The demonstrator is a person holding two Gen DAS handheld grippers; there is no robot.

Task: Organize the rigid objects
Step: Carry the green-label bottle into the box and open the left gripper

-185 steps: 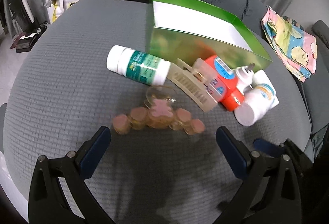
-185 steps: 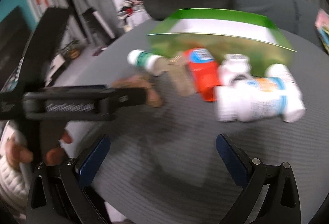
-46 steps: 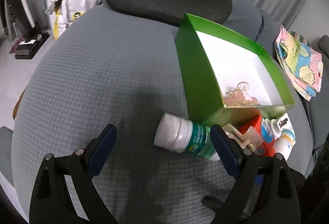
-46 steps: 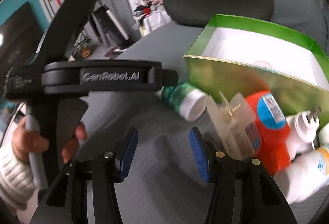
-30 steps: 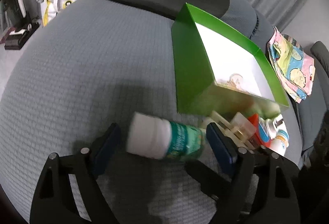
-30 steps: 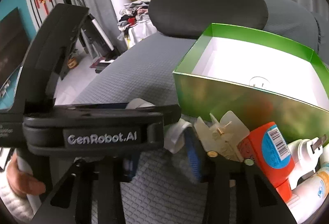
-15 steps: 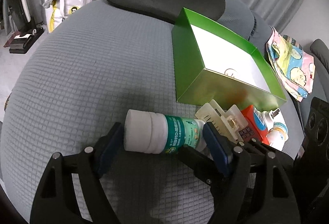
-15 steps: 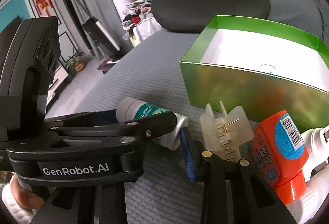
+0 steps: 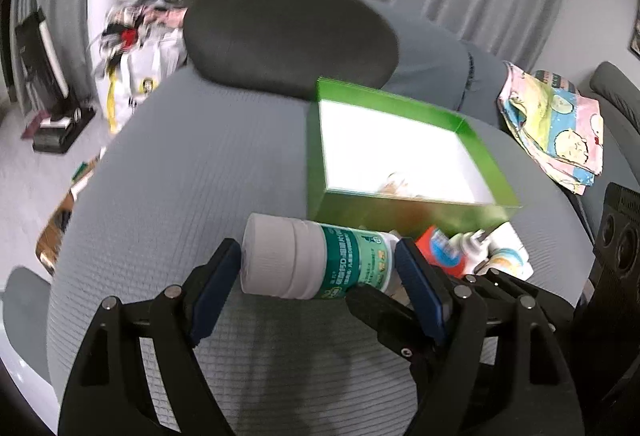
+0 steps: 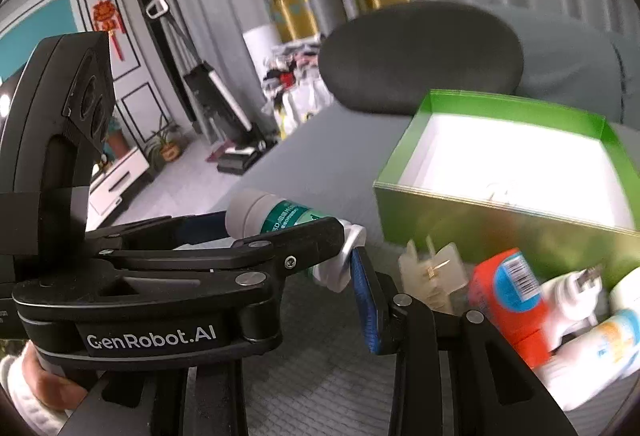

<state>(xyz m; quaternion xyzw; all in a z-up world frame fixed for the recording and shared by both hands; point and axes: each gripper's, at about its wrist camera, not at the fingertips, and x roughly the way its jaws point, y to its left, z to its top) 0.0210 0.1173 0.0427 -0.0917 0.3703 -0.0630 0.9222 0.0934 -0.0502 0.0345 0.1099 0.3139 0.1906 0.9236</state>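
Note:
A white bottle [image 9: 316, 262] with a green label hangs sideways just above the grey cushion [image 9: 180, 176]. My left gripper [image 9: 318, 264] is shut on it lengthwise, one pad on the cap and one on the base. My right gripper [image 10: 312, 264] comes in from the right. Its blue pad [image 10: 364, 296] presses the bottle's [image 10: 280, 216] base end, and its other finger is hidden behind the left gripper. One right finger [image 9: 376, 310] shows under the label. The green box [image 9: 316, 140] stands just beyond, with a small pinkish clip blurred inside.
In front of the box [image 10: 480, 232] lie a beige hair claw [image 10: 434, 272], an orange bottle [image 10: 508, 296], a white plug [image 10: 572, 292] and a white bottle [image 10: 600, 348]. A black cushion [image 9: 288, 36] sits behind it and a patterned cloth [image 9: 556, 128] to the right. A hand holds the left gripper.
Both grippers have risen together and the bottle has come up off the cushion between them. The box and the pile beside it have stayed put.

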